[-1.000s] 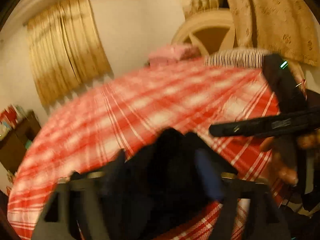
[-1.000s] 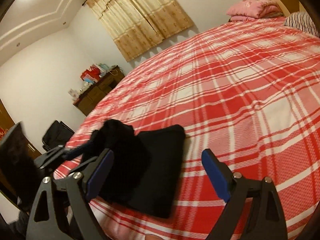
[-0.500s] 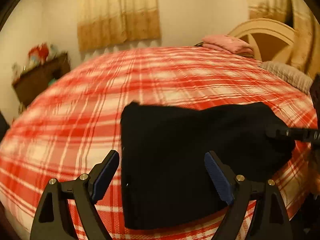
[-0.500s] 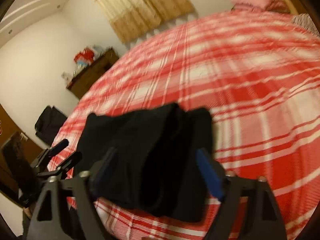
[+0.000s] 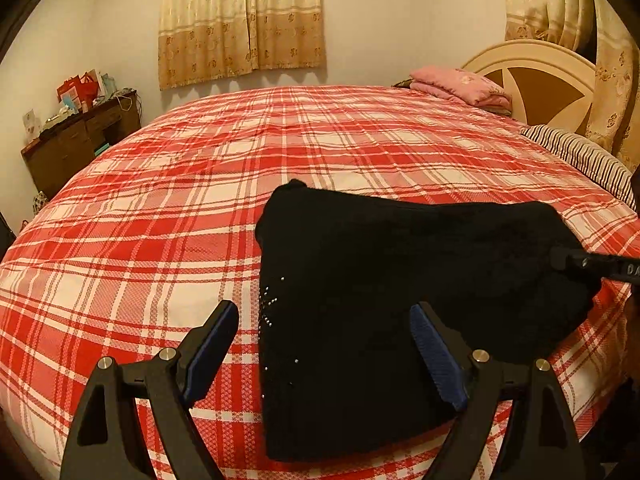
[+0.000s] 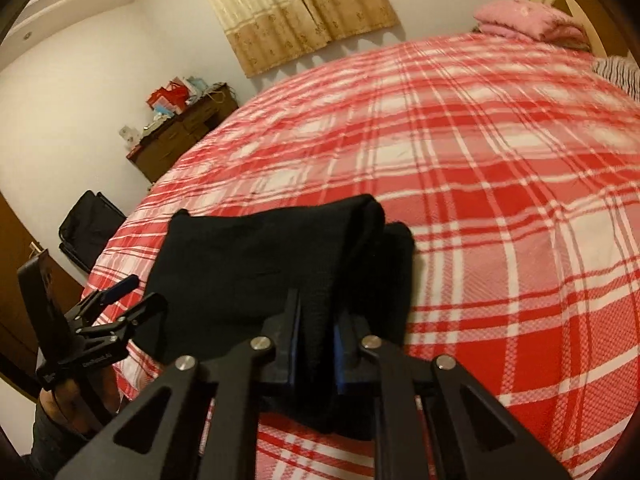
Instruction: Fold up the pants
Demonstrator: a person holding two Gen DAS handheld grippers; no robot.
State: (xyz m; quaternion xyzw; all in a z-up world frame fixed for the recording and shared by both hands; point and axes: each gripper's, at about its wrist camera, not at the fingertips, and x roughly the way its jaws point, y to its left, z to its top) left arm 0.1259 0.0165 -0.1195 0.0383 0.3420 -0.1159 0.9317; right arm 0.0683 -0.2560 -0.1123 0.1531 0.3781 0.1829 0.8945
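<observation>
The black pants [image 5: 400, 280] lie folded into a compact stack near the front edge of the red plaid bed [image 5: 200, 200]. My left gripper [image 5: 324, 344] is open and empty, hovering over the left part of the stack. My right gripper [image 6: 314, 332] is shut on the near right edge of the pants [image 6: 256, 264], with a fold of black cloth between its blue pads. The right gripper's tip also shows in the left wrist view [image 5: 592, 264], at the right end of the pants. The left gripper shows in the right wrist view [image 6: 120, 300], at the left.
A folded pink blanket [image 5: 460, 84] and a striped pillow [image 5: 580, 156] lie by the headboard [image 5: 536, 80] at the far right. A dark wooden dresser [image 5: 76, 140] with clutter stands at the left wall. A black bag [image 6: 88, 224] sits on the floor beside the bed.
My left gripper let go of the pants and drew back, now open. My right gripper moved onto the stack's right edge and closed on it.
</observation>
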